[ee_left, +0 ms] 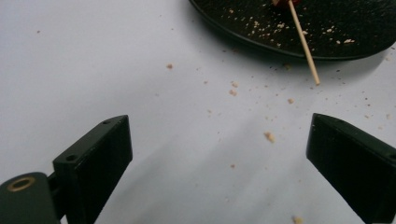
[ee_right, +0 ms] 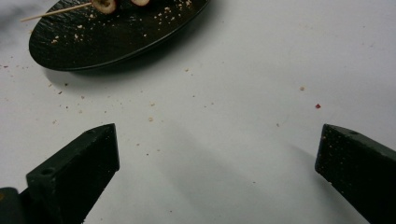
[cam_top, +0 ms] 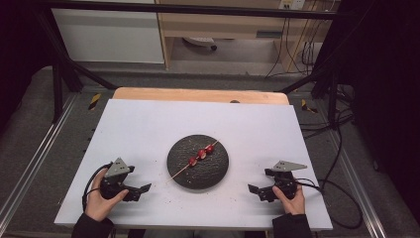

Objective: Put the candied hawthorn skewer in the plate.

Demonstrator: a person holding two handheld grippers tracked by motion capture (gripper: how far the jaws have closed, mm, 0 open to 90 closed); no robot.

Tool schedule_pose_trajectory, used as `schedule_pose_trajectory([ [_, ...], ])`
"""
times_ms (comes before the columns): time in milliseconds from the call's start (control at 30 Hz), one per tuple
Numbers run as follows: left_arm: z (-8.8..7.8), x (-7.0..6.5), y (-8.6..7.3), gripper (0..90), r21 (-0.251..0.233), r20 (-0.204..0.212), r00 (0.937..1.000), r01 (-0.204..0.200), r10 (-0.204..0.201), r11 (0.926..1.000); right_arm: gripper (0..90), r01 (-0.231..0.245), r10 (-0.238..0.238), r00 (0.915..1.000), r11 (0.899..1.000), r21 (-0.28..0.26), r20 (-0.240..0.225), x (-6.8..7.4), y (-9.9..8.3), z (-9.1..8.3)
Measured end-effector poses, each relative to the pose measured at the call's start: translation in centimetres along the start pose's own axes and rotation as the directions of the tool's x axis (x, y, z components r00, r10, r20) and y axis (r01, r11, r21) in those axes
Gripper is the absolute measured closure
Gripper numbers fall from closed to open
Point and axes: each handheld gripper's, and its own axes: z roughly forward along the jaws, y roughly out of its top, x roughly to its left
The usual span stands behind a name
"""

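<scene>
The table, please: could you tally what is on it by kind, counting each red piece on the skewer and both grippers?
Plate: 1
Skewer: 1
Red pieces on the skewer: 3
Grippers, left gripper and right gripper, both open: 2
Total: 7

L claw (ee_left: 219,158) jaws wide apart; skewer (ee_left: 304,44) tip overhangs black plate (ee_left: 243,28); crumbs (ee_left: 269,136) scattered.
</scene>
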Motion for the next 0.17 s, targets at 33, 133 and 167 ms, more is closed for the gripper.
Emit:
schedule_pose_trajectory([
  [33,-0.07,0.1,-0.18,6.7,-0.003,-0.005,1.0,0.003,-0.003,1.0,0.7,0.002,-0.002,1.0,1.0,0.004,0.002,-0.01,-0.03,-0.01],
  [133,-0.24,0.34,-0.61,6.7,0.007,-0.013,0.9999,0.002,-0.002,1.0,0.7,0.0,0.0,1.0,1.0,0.007,0.0,0.04,-0.07,-0.06],
  [167,-0.35,0.39,-0.68,6.6,0.004,-0.018,0.9998,0.002,-0.002,1.0,0.7,0.002,-0.002,1.0,1.0,0.007,-0.002,0.03,-0.07,-0.1],
])
